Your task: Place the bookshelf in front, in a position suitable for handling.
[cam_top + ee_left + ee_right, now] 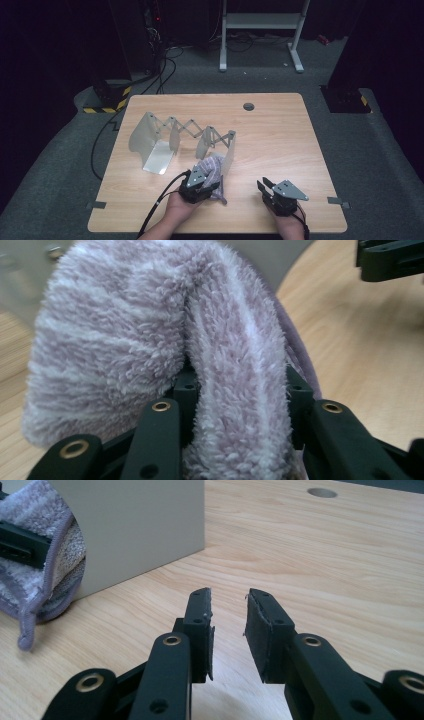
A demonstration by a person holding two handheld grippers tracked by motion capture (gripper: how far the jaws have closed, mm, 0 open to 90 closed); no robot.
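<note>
Item: left gripper (209, 185). You are clamping it on a fold of the lilac fleece cloth (150, 340); in the left gripper view the pile is bulging up between the two black jaws and spilling over both sides.

Item: lilac fleece cloth, location. You are holding it at the near middle of the wooden table (280, 145), right at the near end panel of the folding metal rack (180, 135), with a loose tail trailing toward you on the tabletop.

Item: right gripper (227, 622). You are keeping it released: the jaws are standing a little apart with bare wood showing between them and nothing in the gap. It is sitting to the right of the cloth, apart from it.

Risks, as judged from here:
- You are gripping a single ridge of thick pile, so the cloth is likely to creep out if you pull fast or sideways.
- The hanging tail with its stitched hem (30, 615) is dragging on the table; it could catch under the rack's end panel (135, 530) and tug the light rack along.
- The rack is standing on thin panels joined by scissor links, so a nudge from your left hand could fold or tip it.
- If you are bringing the right gripper in to take a second hold, its narrow opening may push the fleece away rather than take it.
</note>
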